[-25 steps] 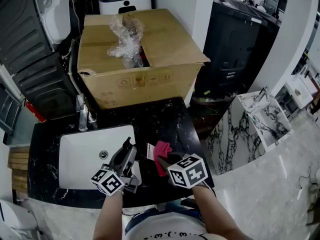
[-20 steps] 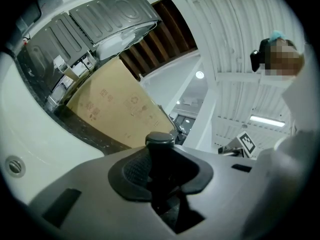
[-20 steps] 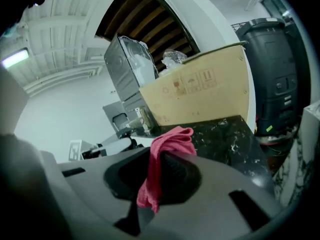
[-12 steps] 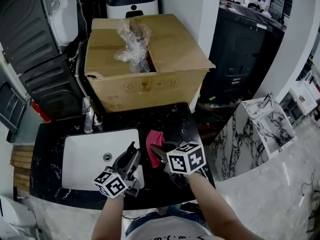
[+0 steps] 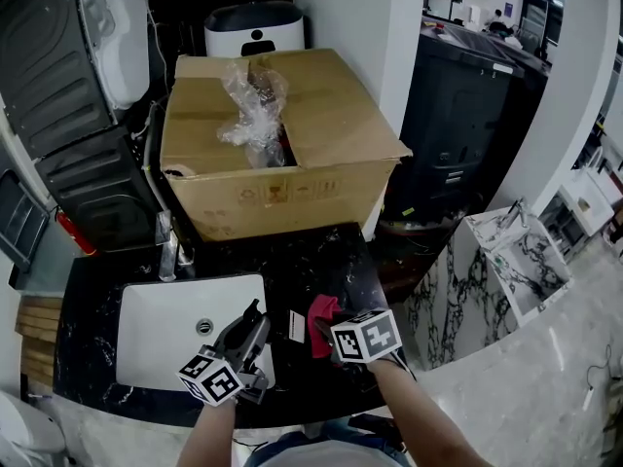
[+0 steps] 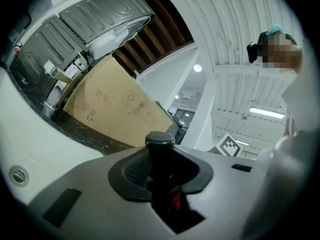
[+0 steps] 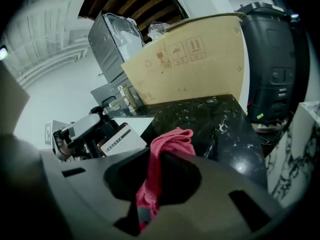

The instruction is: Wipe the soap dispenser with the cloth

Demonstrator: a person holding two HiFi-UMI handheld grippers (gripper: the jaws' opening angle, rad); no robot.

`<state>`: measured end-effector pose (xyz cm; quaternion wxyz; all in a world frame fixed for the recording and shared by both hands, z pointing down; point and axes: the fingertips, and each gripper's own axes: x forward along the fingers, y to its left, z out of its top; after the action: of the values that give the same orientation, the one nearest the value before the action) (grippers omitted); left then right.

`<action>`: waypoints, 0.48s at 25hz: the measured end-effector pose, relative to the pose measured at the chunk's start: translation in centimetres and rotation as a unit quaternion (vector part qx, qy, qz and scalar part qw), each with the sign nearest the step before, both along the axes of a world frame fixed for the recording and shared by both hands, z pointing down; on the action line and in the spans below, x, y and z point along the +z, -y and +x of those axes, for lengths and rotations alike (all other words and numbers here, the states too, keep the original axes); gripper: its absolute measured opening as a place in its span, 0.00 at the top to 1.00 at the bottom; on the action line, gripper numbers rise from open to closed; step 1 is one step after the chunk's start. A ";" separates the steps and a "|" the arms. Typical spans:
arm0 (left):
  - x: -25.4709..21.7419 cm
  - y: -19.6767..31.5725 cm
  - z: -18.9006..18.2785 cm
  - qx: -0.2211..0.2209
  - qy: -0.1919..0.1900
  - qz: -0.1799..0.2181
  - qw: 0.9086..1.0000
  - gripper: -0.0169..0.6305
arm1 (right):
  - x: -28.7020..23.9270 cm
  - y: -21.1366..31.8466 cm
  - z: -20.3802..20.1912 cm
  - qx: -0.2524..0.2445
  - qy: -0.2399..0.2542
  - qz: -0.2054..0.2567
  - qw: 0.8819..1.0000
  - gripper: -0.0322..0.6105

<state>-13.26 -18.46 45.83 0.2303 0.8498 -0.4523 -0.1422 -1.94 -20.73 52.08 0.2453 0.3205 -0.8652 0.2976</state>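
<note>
My left gripper (image 5: 255,324) is shut on the soap dispenser (image 5: 294,326), holding it roughly level over the front of the counter. The dispenser's black pump head (image 6: 160,140) sticks up between the jaws in the left gripper view. Its white label (image 7: 116,140) shows in the right gripper view, with the left gripper (image 7: 82,126) around it. A pink cloth (image 5: 319,317) is pinched in my right gripper (image 5: 329,331), just right of the dispenser. The cloth (image 7: 167,144) bunches up out of the jaws; whether it touches the dispenser I cannot tell.
A white sink basin (image 5: 156,319) with a faucet (image 5: 167,246) lies to the left in the black marble counter (image 5: 326,251). A big cardboard box (image 5: 292,154) with crumpled plastic stands behind. The counter ends at the right, above a marble piece (image 5: 506,241) on the floor.
The right gripper lifted the cloth toward the box, then brought it back down beside the dispenser. The left gripper has stayed put with the dispenser.
</note>
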 end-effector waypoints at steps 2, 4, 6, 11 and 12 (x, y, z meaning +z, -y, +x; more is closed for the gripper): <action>-0.2 0.2 0.6 0.013 0.008 0.000 1.000 0.81 | -0.8 -0.2 1.3 0.020 0.016 0.003 1.000 0.87; -0.4 0.4 1.8 0.042 0.034 0.007 0.999 0.81 | -2.0 -0.7 2.7 0.041 0.041 0.008 0.998 0.87; -0.6 0.5 3.6 0.086 0.086 0.025 0.992 0.80 | -3.1 -1.3 4.0 0.058 0.062 0.014 0.996 0.87; -0.3 0.4 7.5 0.189 0.205 0.063 0.958 0.80 | -4.7 -2.3 7.3 0.092 0.083 0.024 0.992 0.87; -0.2 0.5 8.0 0.204 0.214 0.068 0.953 0.80 | -4.8 -2.4 7.8 0.098 0.084 0.024 0.991 0.87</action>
<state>-5.28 -18.92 45.58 0.0938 0.9482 -0.2970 0.0630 5.87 -18.31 47.30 0.1337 0.3838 -0.8540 0.3248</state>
